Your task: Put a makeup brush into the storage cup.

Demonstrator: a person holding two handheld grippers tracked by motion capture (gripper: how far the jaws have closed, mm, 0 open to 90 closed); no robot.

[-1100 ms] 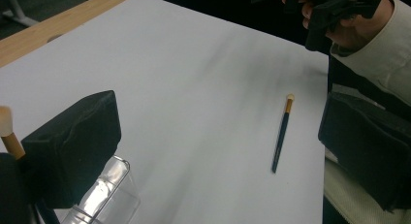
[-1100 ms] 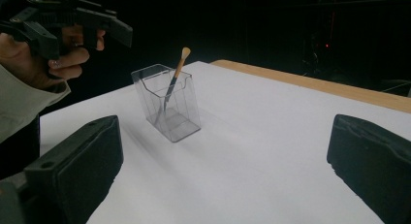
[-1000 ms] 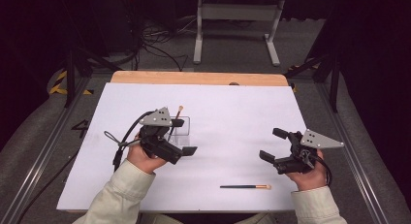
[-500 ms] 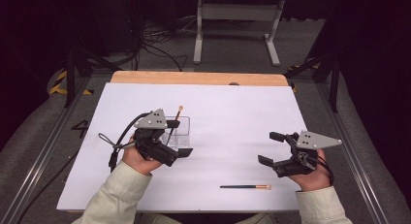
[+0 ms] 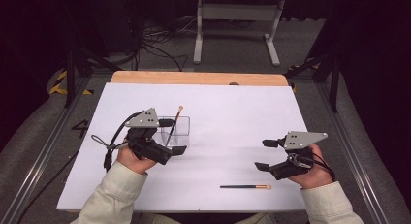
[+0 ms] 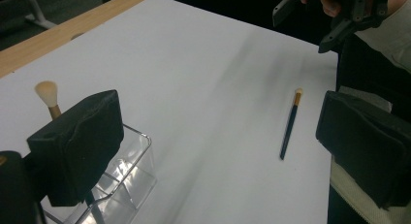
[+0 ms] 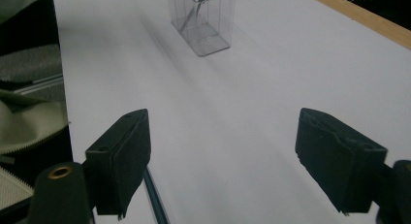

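Work in hand: loose makeup brush (image 5: 245, 187) to be collected into the clear organiser (image 5: 178, 132), where a first brush (image 5: 174, 125) already leans, bristles up. The loose brush lies flat on the white bench (image 5: 232, 117), just below and inboard of the right claw (image 5: 265, 154), bristle tip toward that claw; in the right gripper view its dark handle (image 7: 155, 200) shows beside the claw's left pad. Right claw jaws have just been closing but stand fairly wide, nothing between them. Left claw (image 5: 173, 136) sits at the organiser, jaws wide, gripping nothing as far as I can see; one pad (image 6: 77, 136) hangs just in front of the organiser wall (image 6: 131, 170). Handling judgement: brush is light, thin, stiff along the handle, soft at the bristles; likely smooth and round, so it may roll or skate on the bench sheet. Best hold is mid-handle, across its length, pads squared to it, clear of the bristles. The organiser looks light and may slide or tip when nudged.
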